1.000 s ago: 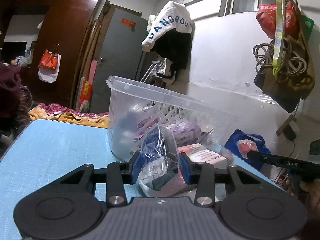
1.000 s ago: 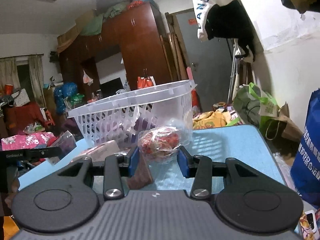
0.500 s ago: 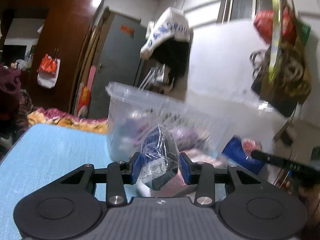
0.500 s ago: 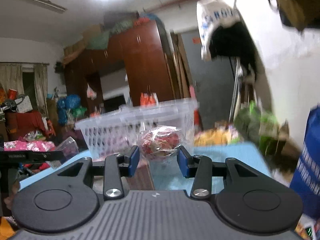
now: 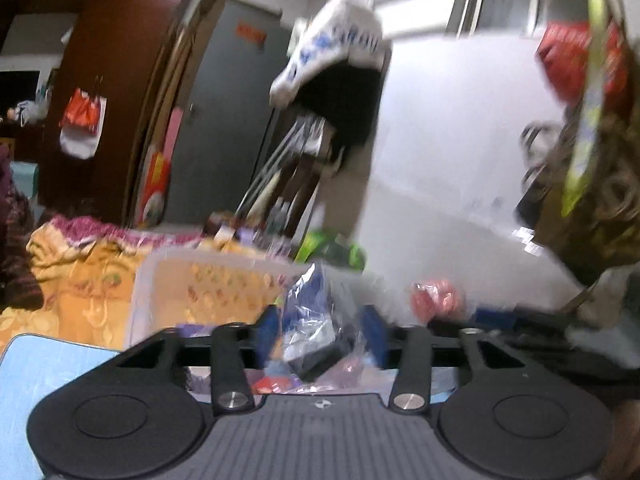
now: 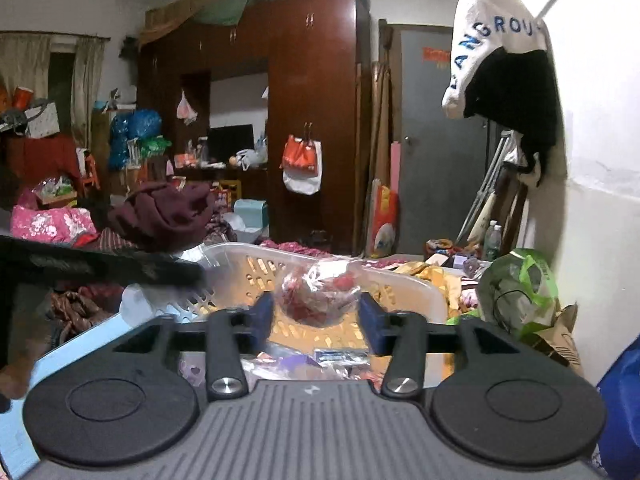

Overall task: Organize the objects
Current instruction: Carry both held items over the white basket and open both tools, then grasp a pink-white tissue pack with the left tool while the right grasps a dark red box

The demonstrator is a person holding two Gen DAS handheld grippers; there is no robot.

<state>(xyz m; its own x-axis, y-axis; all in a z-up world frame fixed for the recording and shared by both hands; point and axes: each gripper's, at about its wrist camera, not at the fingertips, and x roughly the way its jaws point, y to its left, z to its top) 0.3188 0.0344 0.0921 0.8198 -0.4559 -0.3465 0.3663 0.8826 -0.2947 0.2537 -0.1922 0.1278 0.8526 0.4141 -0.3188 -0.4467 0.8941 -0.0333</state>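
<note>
You have two grippers up over one clear plastic basket (image 6: 400, 292), and each has one wrapped packet between its blue pads.

Your left gripper (image 5: 322, 330) has just been spreading its jaws. One clear packet with a dark blue and black item (image 5: 314, 328) sits between the pads with a gap on both sides, so it looks let go, above the basket's open top. The view is blurred, so you cannot tell whether anything still touches it.

Your right gripper (image 6: 318, 316) has also just been widening. One clear packet of red pieces (image 6: 320, 292) hangs between its pads, with a gap to each pad; it too looks released over the basket. In the left view that same red packet shows as a smear far right of the blue one.

Down inside the basket lie several more wrapped packets (image 6: 320, 356), too jumbled to count. The basket stands on one light blue table (image 5: 44, 376), whose near left corner you see in both views.

Your other tool's black bar crosses the left of the right view, partly hiding the basket's left rim.

Around you: one dark wooden wardrobe (image 6: 312, 100), one grey door (image 6: 440, 140), one orange and white bag (image 6: 302, 160) hung on the wardrobe, and one green bag (image 6: 520, 284) far right. One white garment (image 6: 492, 40) on the wall reads "LANGROU". An orange label on the door is unreadable.
</note>
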